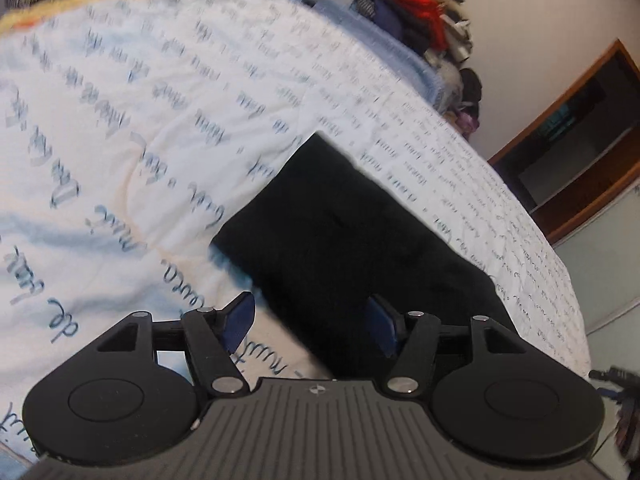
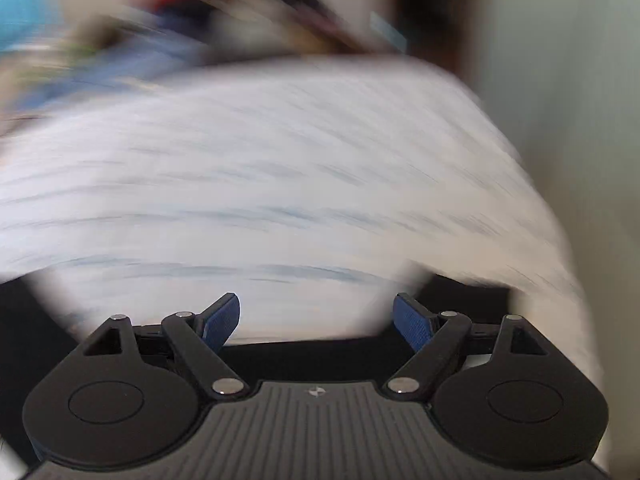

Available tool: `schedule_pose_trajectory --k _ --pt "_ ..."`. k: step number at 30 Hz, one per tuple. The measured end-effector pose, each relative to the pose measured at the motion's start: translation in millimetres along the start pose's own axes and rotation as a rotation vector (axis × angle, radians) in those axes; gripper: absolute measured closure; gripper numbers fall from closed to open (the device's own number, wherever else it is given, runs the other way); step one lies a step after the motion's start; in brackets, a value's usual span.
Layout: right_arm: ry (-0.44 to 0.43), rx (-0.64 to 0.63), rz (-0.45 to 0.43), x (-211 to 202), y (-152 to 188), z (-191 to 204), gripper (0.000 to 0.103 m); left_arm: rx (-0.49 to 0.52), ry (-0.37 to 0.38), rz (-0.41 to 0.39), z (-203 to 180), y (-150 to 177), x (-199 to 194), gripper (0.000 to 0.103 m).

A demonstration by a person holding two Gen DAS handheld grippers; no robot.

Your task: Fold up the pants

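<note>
The black pants (image 1: 352, 232) lie folded into a neat dark block on the bed cover (image 1: 140, 120), which is white with blue writing all over it. In the left wrist view the left gripper (image 1: 314, 320) hangs just above the near end of the pants. Its jaws are apart, and nothing is held between them. The right blue pad (image 1: 382, 326) is over the black cloth, and the left one is over the white cover just beside it. I cannot tell if the pads touch the cloth.

Far behind the bed is a pile of clothes (image 1: 424, 20) with something red in it. A wooden door frame (image 1: 560, 120) stands beside the wall.

The right wrist view is very blurry. The right gripper (image 2: 316, 320) has its jaws wide apart, with nothing in them. Black cloth (image 2: 300, 356) shows just under the pads, with the white cover past it.
</note>
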State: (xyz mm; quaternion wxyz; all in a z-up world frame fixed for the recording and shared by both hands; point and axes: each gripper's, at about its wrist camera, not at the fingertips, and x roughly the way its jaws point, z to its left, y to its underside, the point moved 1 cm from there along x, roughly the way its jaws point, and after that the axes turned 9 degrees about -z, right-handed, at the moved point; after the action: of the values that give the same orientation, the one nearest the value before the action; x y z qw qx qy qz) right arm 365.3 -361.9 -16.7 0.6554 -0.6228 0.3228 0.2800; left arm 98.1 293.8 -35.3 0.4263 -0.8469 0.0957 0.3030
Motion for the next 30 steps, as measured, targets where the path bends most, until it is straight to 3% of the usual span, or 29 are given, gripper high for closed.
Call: schedule_pose_trajectory --k 5,7,10,14,19,20,21,22,27,30 --pt "0.079 -0.024 0.117 42.9 -10.8 -3.9 0.023 0.025 0.128 -0.07 -48.4 12.9 -16.8 0.032" --pt "0.123 -0.089 0.177 58.3 -3.5 5.6 0.053 0.013 0.202 -0.055 -69.3 23.6 -15.4 0.027" --pt "0.142 -0.105 0.194 63.7 2.9 8.4 0.056 0.016 0.303 -0.045 -101.8 48.3 -6.6 0.024" --pt "0.144 -0.129 0.19 58.0 -6.5 13.5 0.056 0.074 0.385 0.052 -139.5 76.7 14.5 0.024" --pt "0.116 -0.137 0.185 48.2 -12.1 19.7 0.057 0.09 0.385 0.13 -148.3 98.8 38.6 0.023" --pt "0.114 -0.125 0.202 51.5 -10.5 19.1 0.061 0.085 0.378 0.145 -147.9 101.9 43.9 0.023" --pt "0.121 -0.118 0.223 59.6 -8.0 16.9 0.072 0.081 0.37 0.162 -147.1 104.0 49.0 0.023" --pt "0.145 -0.123 0.229 65.5 -5.1 15.4 0.074 0.079 0.363 0.174 -147.6 105.6 51.9 0.023" --pt "0.186 -0.135 0.21 70.5 0.0 19.6 0.074 0.083 0.364 0.134 -148.2 107.6 49.4 0.015" --pt "0.144 -0.062 0.153 65.4 5.1 12.4 0.085 0.066 0.36 0.138 -150.4 109.9 50.8 0.011"
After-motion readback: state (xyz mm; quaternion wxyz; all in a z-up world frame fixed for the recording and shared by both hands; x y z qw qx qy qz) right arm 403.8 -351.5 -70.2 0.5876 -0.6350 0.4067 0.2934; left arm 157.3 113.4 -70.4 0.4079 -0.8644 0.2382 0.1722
